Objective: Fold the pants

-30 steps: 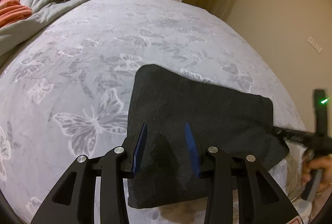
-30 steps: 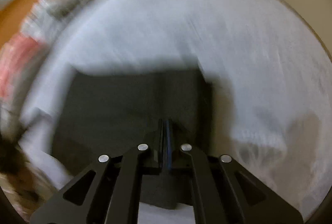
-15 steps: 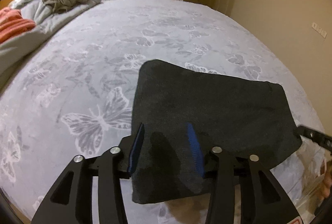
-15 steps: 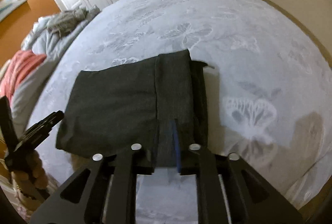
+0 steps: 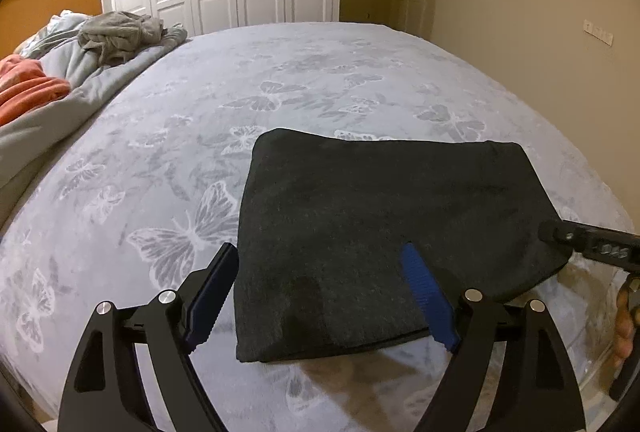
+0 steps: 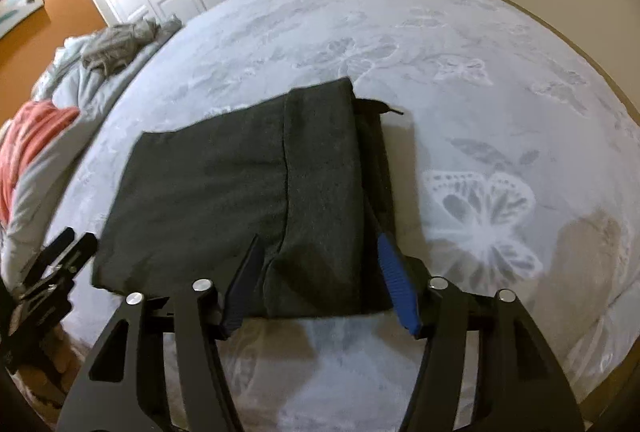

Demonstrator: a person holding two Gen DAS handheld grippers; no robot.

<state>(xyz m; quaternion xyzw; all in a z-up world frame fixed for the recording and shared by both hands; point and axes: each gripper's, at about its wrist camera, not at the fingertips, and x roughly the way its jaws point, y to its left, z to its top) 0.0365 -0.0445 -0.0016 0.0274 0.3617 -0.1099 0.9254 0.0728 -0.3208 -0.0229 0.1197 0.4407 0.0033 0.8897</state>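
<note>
Butterfly-patterned bedding [image 5: 320, 92] is seen beneath the folded dark pants [image 5: 380, 232], laid flat near the bed's edge. Left tongs [image 5: 320, 292] are opening wide; right tongs [image 6: 320, 272] are parted; nothing is gripped.

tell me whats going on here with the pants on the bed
A person holding a gripper in each hand is folding dark pants on a butterfly-print bedspread. The pants lie flat in a folded rectangle. The left gripper is opening over the near edge, gripping nothing. The right gripper is open at the other end, holding nothing.
</note>
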